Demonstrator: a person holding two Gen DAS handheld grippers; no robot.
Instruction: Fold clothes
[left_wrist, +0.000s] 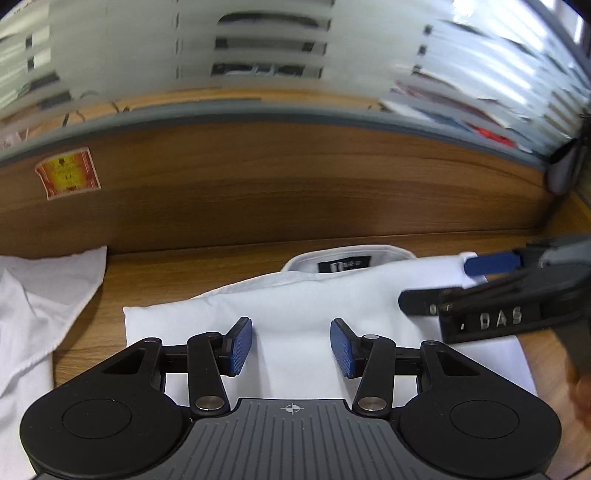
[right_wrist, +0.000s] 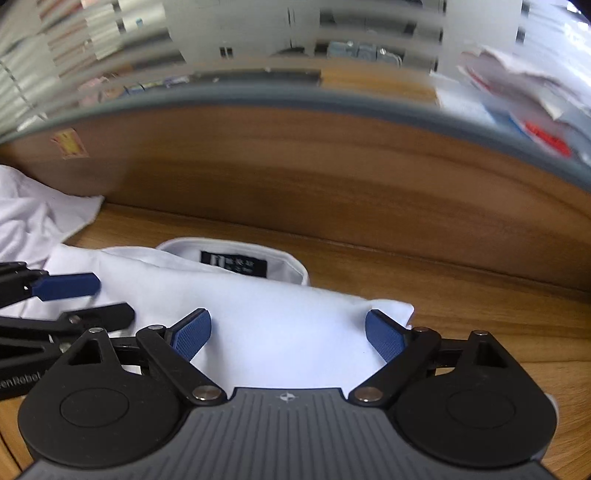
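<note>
Here the wooden desk (left_wrist: 192, 273) carries a folded white shirt (left_wrist: 295, 306), collar and black neck label (left_wrist: 343, 266) towards the back panel (a second white garment (left_wrist: 33, 295) lies crumpled at the left). The left gripper (left_wrist: 291, 347) hovers over the shirt, jaws partly apart and empty; the right gripper (right_wrist: 288, 336) stands with jaws spread wide, gripping nothing
</note>
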